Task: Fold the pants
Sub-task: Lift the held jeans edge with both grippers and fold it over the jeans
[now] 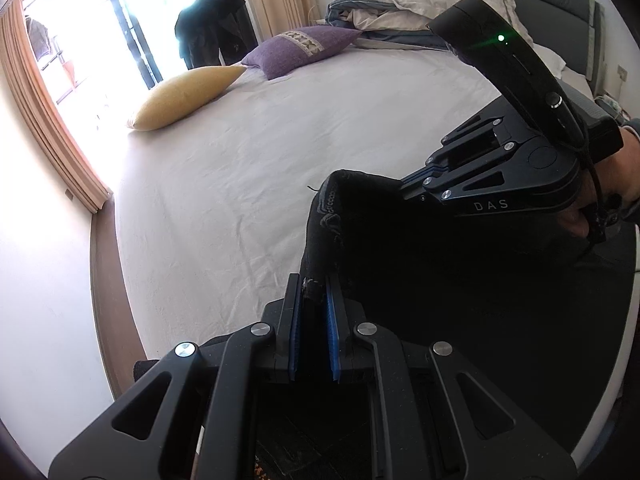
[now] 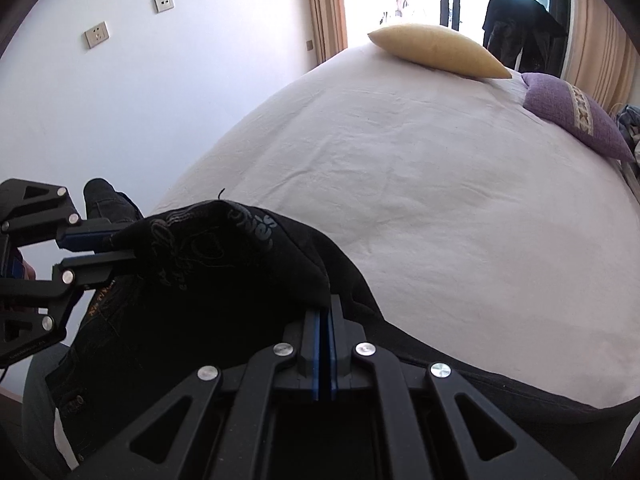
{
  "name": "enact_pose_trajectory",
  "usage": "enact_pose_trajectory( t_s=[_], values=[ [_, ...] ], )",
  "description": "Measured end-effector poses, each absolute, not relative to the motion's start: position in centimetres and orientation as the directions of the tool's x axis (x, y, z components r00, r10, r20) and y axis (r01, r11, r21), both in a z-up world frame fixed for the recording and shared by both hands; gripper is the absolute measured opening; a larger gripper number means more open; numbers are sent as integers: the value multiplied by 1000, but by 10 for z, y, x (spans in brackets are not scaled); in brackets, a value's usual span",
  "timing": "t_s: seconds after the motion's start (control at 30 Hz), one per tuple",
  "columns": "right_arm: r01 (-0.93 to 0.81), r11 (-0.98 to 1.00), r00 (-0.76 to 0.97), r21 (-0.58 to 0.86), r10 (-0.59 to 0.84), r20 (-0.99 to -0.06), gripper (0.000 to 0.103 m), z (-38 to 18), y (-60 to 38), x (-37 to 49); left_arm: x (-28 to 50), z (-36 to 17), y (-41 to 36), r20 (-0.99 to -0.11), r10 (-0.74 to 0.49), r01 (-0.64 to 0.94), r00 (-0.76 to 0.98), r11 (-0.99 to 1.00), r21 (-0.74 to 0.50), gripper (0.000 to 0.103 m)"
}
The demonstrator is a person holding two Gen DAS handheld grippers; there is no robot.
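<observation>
Pants (image 2: 208,264): black, printed fabric, bunched at the near edge of the bed; one edge is lifted clear of the sheet and strung between the two grippers, the rest hangs dark below and trails off the mattress edge.
Left gripper (image 1: 314,292): jaws pinched tight on a small tuft of the pants' edge, blue pads nearly meeting on the cloth.
Right gripper (image 2: 325,312): jaws closed on another part of the same edge; the fabric drapes over the fingertips.
Key relation: the held edge runs roughly side to side from one gripper to the other, across the near side of the bed; the open sheet lies ahead of both, so a lay-down or fold would likely go forward onto it. Neither hand looks nearer to the sheet.
Slack: the edge sags between the grips, not taut; judged likely to wrinkle unless drawn apart first.
Bed (image 1: 280,140): pale sheet, lightly creased, bare across the middle.
Yellow pillow (image 1: 184,96): far side, well apart from the pants.
Purple cushion (image 1: 300,50): beside the yellow pillow, also far.
Heaped bedding (image 1: 400,0): at the headboard end.
Obstruction: none seen on the sheet ahead.
</observation>
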State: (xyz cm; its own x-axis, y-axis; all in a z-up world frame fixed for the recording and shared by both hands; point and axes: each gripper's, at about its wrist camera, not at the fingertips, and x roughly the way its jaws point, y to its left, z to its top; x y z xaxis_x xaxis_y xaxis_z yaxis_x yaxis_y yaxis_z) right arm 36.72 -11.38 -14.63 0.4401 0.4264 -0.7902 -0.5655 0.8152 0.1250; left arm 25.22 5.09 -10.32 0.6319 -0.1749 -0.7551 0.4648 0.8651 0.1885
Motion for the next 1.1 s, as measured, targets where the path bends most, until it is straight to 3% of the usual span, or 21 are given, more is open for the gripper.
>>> enact_pose_trajectory(
  t_s=[0.27,0.53,0.8,1.1],
  values=[
    [-586,795,419,155,461,-783,4,-154,-108,331,215,-96,47,-753,-185,491,632,847,204,10],
    [-639,765,401,76,416,-816,4,-160,-116,280,150,-122,28,-784,-163,602,599,737,307,10],
    [-713,697,402,-84,308,-862,4,-172,-113,234,89,-167,8,-812,-67,700,580,551,454,7],
    [-772,620,374,-143,261,-890,4,-178,-123,168,58,-187,7,-820,-57,735,570,481,477,7]
  ],
)
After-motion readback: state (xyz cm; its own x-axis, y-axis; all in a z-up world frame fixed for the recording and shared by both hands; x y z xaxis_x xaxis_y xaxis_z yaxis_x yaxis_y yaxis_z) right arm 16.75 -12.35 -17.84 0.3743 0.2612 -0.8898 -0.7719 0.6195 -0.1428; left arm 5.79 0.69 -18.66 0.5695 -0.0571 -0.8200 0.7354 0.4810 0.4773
